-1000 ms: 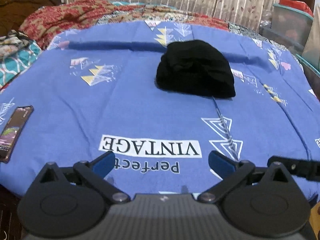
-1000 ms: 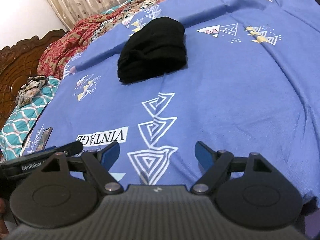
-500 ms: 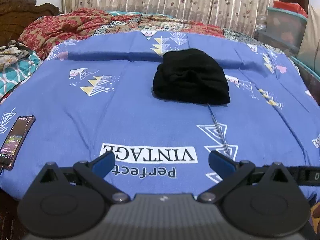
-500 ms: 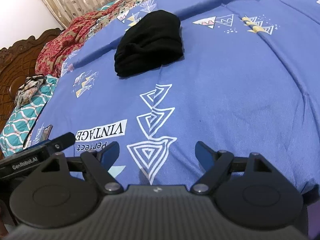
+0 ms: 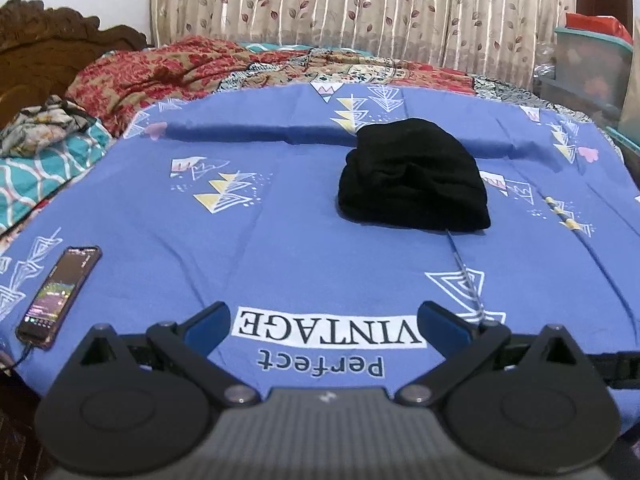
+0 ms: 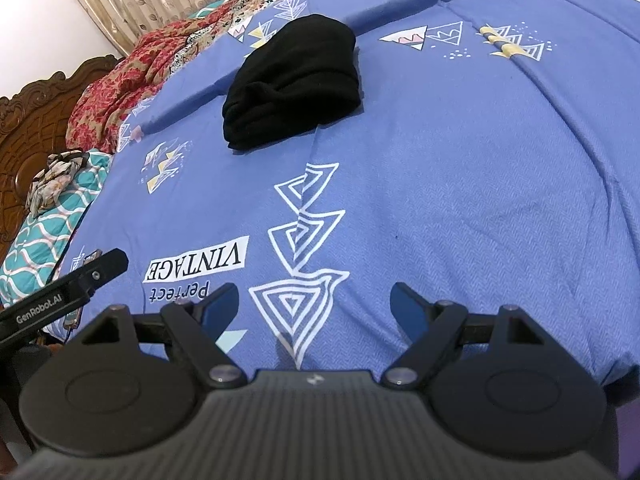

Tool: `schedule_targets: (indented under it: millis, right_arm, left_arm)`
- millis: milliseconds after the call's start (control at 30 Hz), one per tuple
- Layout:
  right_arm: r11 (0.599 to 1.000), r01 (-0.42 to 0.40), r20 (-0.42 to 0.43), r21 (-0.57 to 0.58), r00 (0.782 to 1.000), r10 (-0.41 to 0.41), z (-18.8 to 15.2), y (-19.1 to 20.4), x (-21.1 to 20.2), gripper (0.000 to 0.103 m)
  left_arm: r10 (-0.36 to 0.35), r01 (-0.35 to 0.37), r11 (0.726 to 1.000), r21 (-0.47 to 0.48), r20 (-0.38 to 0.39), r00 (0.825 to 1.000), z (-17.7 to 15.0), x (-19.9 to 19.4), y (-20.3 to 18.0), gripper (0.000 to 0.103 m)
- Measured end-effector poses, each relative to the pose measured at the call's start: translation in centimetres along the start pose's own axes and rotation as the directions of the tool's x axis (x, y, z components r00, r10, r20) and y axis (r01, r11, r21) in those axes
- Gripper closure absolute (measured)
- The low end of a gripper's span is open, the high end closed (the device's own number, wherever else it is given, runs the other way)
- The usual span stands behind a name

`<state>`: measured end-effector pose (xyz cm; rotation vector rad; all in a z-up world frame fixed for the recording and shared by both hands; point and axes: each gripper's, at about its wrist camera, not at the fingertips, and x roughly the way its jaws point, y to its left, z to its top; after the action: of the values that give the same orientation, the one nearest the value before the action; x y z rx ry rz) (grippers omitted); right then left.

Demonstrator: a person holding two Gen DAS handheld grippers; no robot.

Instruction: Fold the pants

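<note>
Black pants (image 5: 412,178) lie folded into a compact bundle in the middle of the blue printed bedsheet (image 5: 280,240); the right wrist view shows the same pants (image 6: 294,82) further up the sheet (image 6: 460,180). My left gripper (image 5: 326,322) is open near the bed's front edge, well short of the bundle, with nothing between its blue-padded fingers. My right gripper (image 6: 314,304) is open too, over the triangle print, empty. The left gripper's black body (image 6: 60,296) shows at the left edge of the right wrist view.
A phone (image 5: 60,292) with a lit screen lies on the sheet at the left front. A red patterned blanket (image 5: 192,64) and a teal pillow (image 5: 44,168) sit at the far left by a wooden headboard (image 5: 48,48). Plastic storage bins (image 5: 592,68) stand at the right. Curtains hang behind.
Both grippers have drawn back and tilted slightly, so the pants sit a little farther off and more of the curtain shows. Both stay open; the pants have not moved.
</note>
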<state>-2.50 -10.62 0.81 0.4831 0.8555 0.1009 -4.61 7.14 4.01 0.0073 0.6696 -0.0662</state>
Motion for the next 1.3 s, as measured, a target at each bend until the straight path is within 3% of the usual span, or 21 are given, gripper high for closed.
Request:
schedule_targets:
  millis: [700,1300]
  right_arm:
    - [1.0,-0.002,-0.008,0.006,1.0,0.002,0.03,-0.35,-0.01,0.018]
    - [1.0,-0.004,-0.017,0.015,1.0,0.004,-0.09,-0.6,0.0,0.018]
  left_arm:
    - [0.062,-0.062,0.998,0.005,-0.021,0.998,0.01,0.49,0.13,0.0]
    - [0.053,-0.052,0.999,0.01,-0.053,0.997,-0.39,0.71,0.27,0.0]
